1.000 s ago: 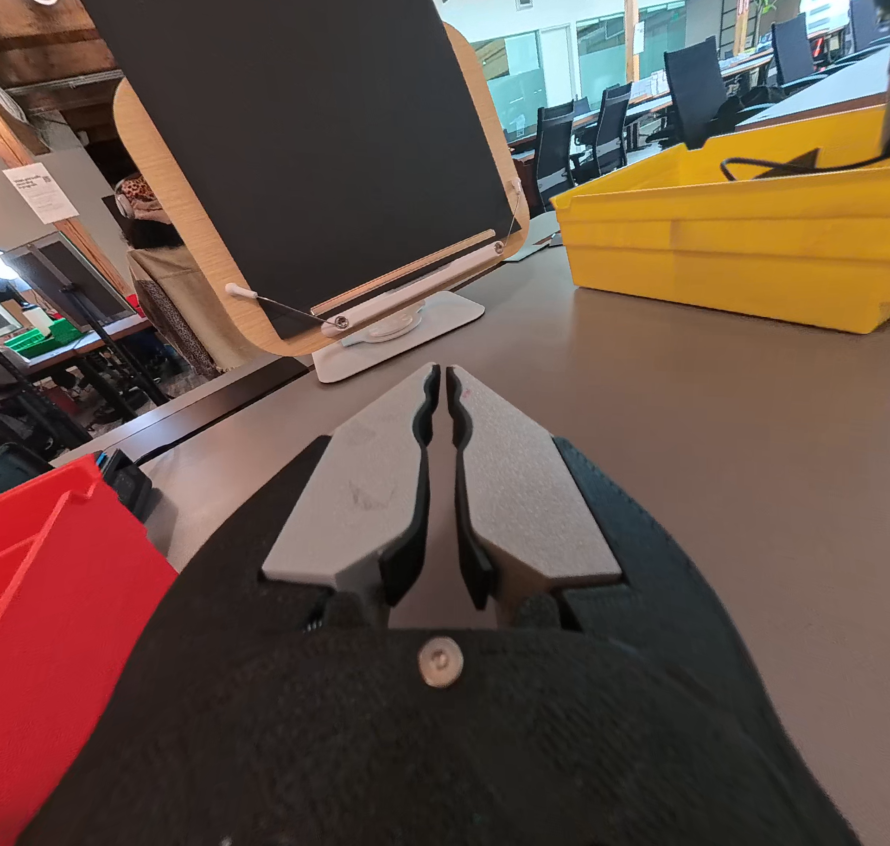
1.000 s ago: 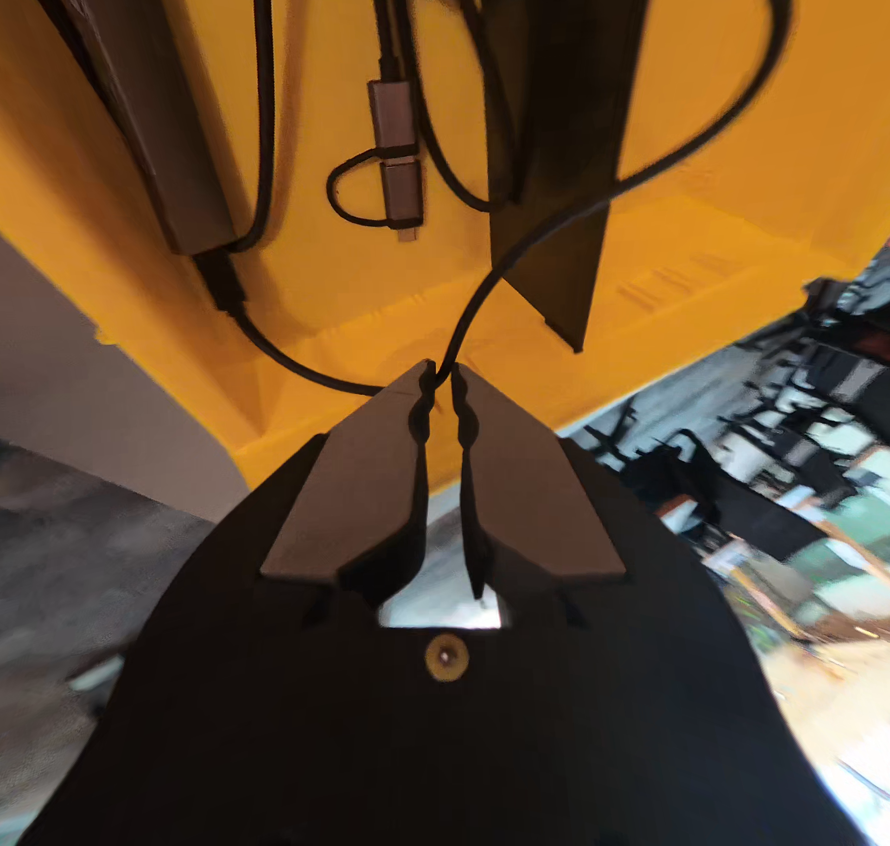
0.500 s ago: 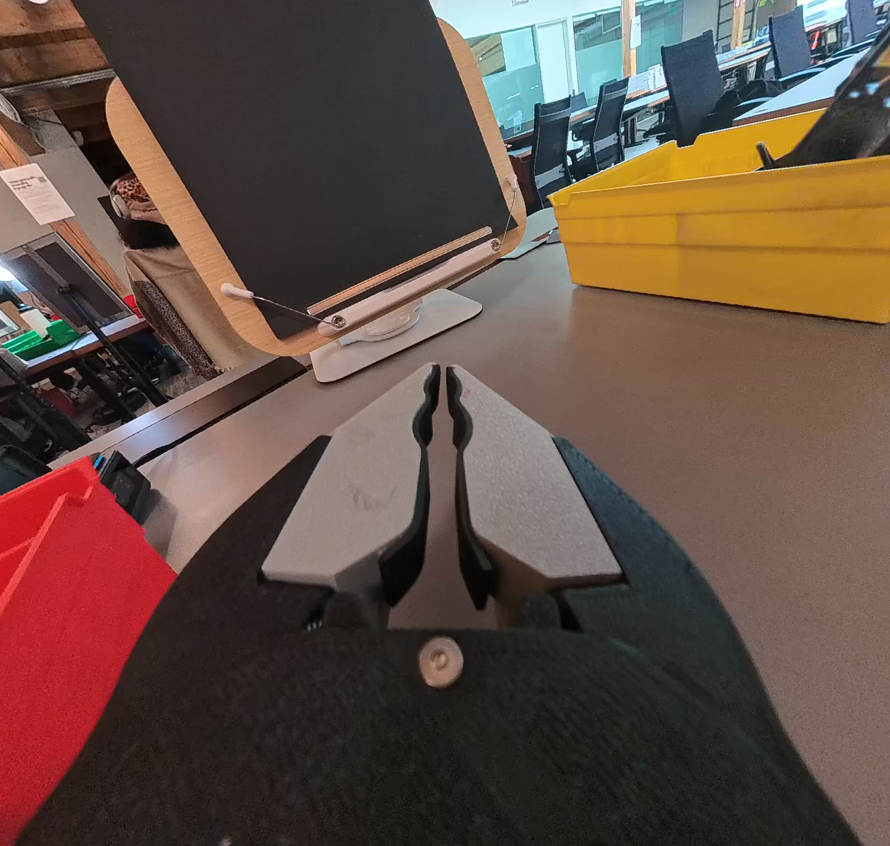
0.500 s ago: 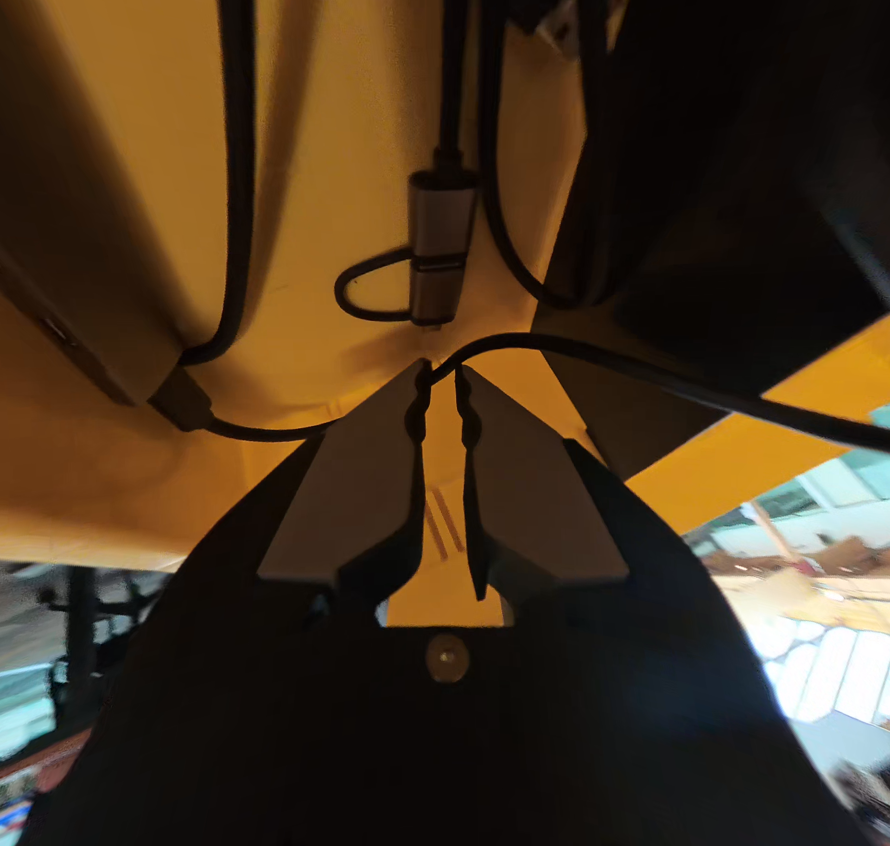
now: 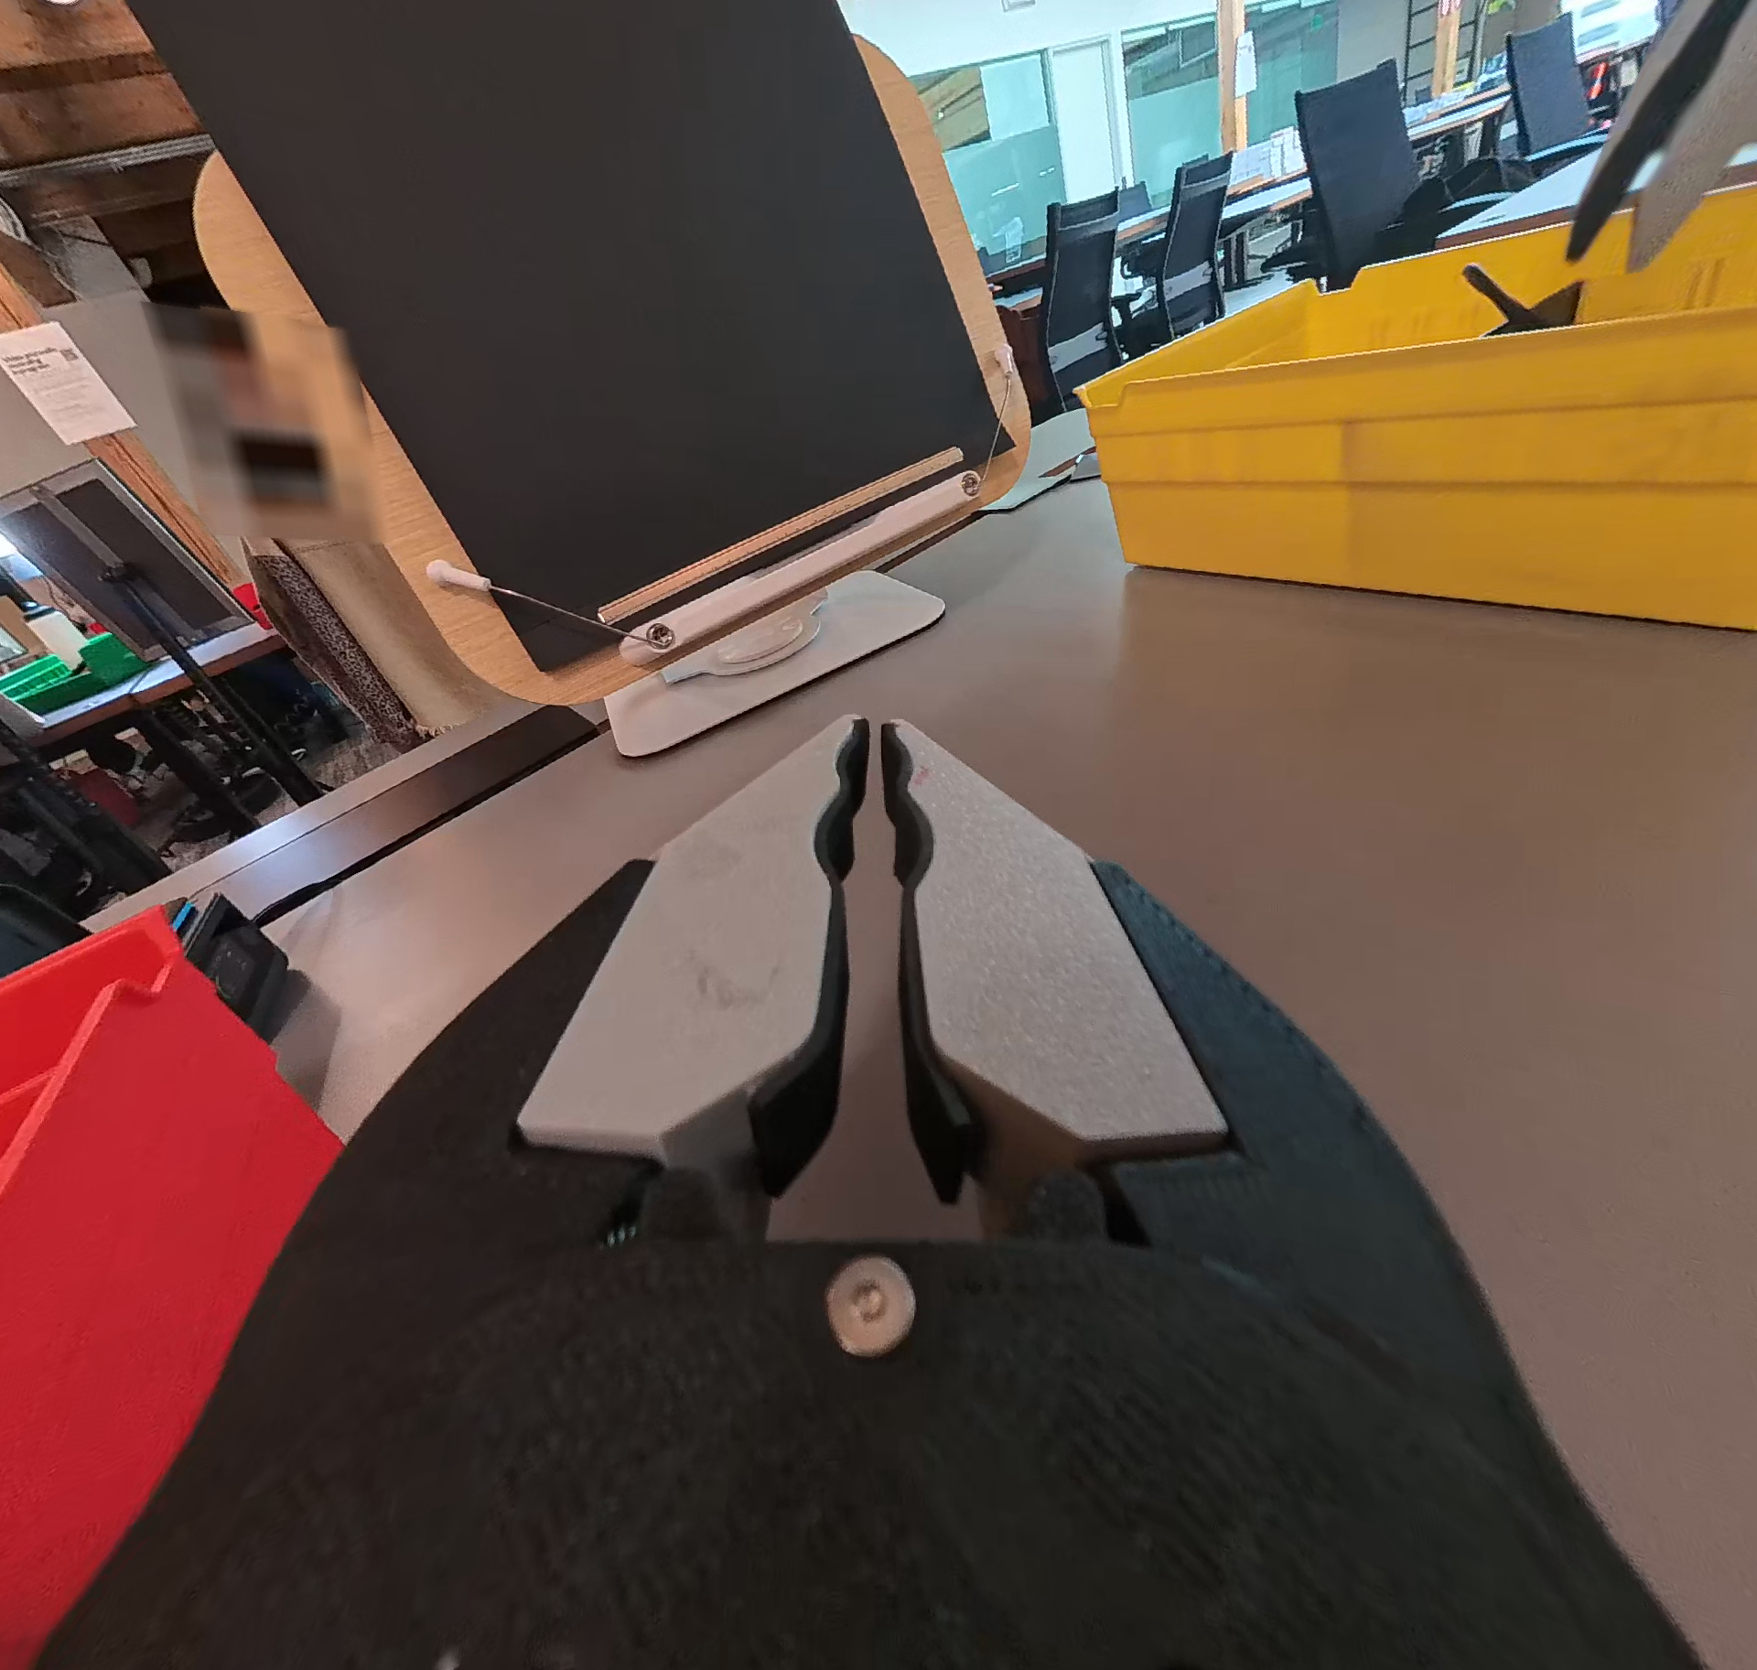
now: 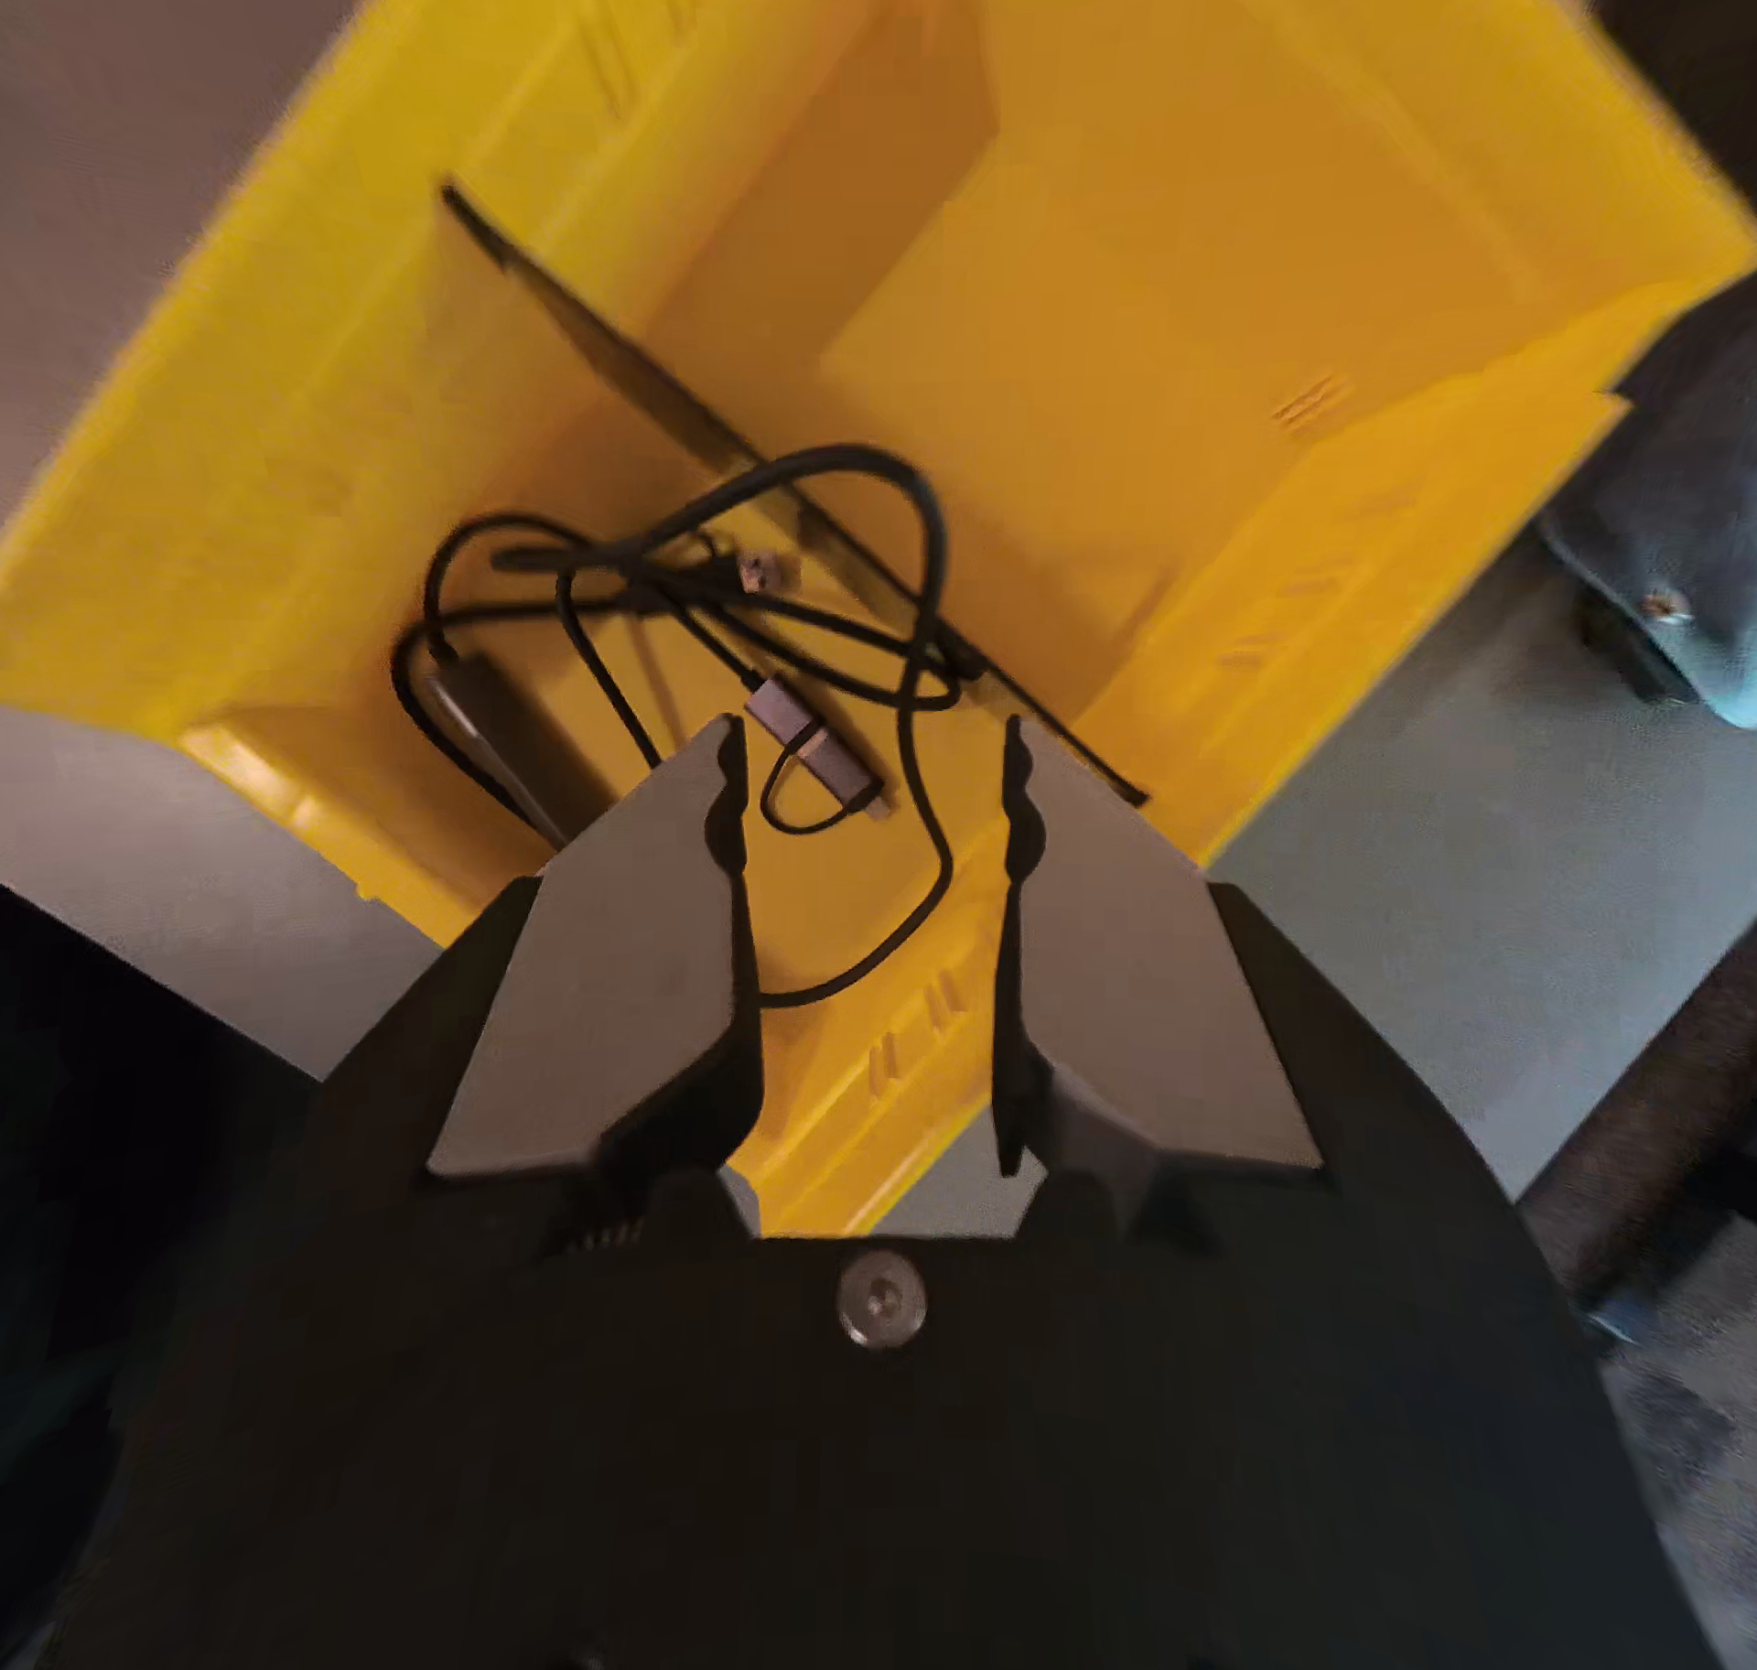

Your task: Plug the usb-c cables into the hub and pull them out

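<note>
In the right wrist view a yellow bin [image 6: 1188,227] holds a dark grey hub [image 6: 499,735], tangled black usb-c cables [image 6: 913,579] and a grey double-ended plug [image 6: 808,740]. My right gripper [image 6: 870,735] is open and empty, held above the bin's near end, looking down into it. A black divider [image 6: 666,388] crosses the bin. In the left wrist view my left gripper [image 5: 875,735] is shut and empty, low over the grey table [image 5: 1331,816]. The yellow bin [image 5: 1426,474] stands far right, with the right gripper's fingers [image 5: 1673,103] above it.
A black board on a wooden stand [image 5: 589,293] with a white base stands ahead of the left gripper. A red bin [image 5: 105,1149] sits at the left edge, a small black device [image 5: 233,964] behind it. Office chairs and desks lie beyond the table. Tip to tip, the grippers are about 40 cm apart.
The right gripper let go of the black cable, opened, and rose up out of the bin. The cable now lies in the bin. The left gripper has not moved.
</note>
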### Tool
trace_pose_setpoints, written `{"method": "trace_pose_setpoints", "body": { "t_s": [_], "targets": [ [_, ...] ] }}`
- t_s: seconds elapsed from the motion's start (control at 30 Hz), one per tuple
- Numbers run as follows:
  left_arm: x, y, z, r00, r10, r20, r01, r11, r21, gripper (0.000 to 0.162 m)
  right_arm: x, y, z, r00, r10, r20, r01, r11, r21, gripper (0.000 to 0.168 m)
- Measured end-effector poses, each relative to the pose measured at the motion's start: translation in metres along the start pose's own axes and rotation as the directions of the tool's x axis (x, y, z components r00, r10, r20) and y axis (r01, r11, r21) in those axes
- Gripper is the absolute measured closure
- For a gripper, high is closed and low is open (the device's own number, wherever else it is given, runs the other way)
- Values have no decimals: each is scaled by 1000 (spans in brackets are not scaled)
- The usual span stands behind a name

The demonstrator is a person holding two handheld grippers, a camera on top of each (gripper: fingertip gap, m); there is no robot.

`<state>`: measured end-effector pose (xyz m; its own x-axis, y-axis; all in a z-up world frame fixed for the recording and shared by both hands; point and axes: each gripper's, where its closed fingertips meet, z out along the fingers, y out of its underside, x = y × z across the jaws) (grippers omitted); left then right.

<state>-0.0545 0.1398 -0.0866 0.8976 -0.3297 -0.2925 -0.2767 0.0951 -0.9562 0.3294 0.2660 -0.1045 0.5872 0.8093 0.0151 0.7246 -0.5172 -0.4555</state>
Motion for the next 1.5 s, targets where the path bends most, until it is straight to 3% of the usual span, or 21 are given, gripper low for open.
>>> {"method": "trace_pose_setpoints", "body": {
  "t_s": [0.17,0.33,0.57,0.73,0.83,1.1,1.3,1.43,1.5],
  "targets": [
    [0,0,0,1000,0,0,0,1000,0,162,17,-31,-53,992,112,-54,-94,959,269,113],
    [0,0,0,1000,-3,0,3,1000,-1,162,-54,-69,-87,991,41,126,-102,845,526,111],
    [-1,0,0,1000,-9,6,9,1000,2,162,-136,-69,-30,999,-17,38,-3,872,489,104],
    [-2,0,-1,1000,-12,6,12,1000,5,162,-126,-45,18,983,-8,-181,71,937,343,102],
    [-2,0,0,1000,-15,3,15,1000,3,162,-119,-42,14,983,14,-183,54,931,361,94],
    [1,0,0,1000,-6,-4,5,1000,-2,162,-92,-18,-8,961,46,-274,53,937,345,104],
    [3,0,1,1000,8,-9,-8,1000,-5,162,-142,-71,-47,985,0,-173,99,822,562,99],
    [0,0,0,1000,-5,-2,5,1000,-1,162,-189,-112,-21,997,-71,-25,72,793,605,79],
    [-1,1,0,1000,1,6,-1,1000,-3,162,-204,-134,-2,996,-91,11,63,767,638,82]
  ]
}}
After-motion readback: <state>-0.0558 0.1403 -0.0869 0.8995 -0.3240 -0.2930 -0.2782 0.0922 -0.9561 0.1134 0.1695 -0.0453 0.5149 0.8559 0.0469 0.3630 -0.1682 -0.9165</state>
